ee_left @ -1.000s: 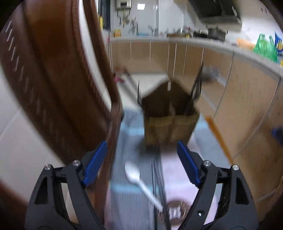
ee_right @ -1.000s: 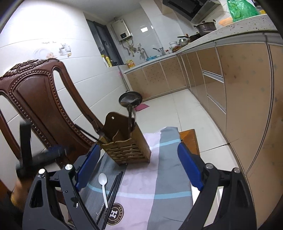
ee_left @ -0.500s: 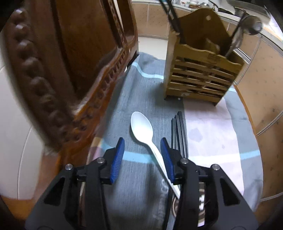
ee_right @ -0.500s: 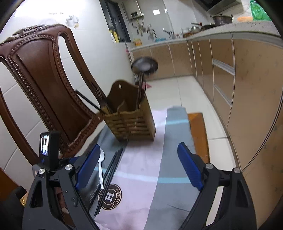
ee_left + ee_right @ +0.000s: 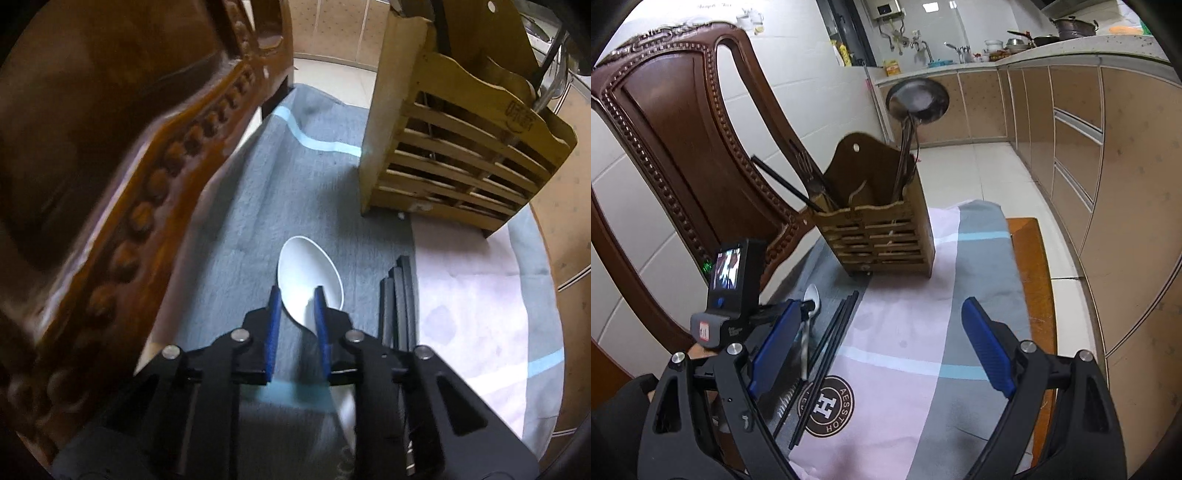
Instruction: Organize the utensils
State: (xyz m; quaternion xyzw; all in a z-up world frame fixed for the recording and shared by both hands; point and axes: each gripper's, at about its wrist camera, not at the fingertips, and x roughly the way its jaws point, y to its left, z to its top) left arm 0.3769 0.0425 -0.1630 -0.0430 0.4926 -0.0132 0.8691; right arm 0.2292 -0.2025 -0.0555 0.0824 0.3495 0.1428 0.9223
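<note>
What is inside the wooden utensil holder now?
In the wooden utensil holder stand a metal ladle, a fork and a black chopstick. Their lower ends are hidden behind the slatted front.

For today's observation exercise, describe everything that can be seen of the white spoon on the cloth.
The white spoon looks like smooth plastic, with an oval bowl and a slim handle. It lies flat on the grey part of the striped cloth, bowl toward the wooden utensil holder, beside the black chopsticks. The left gripper straddles its neck, jaws closing on it; whether the pads touch yet is unclear.
</note>
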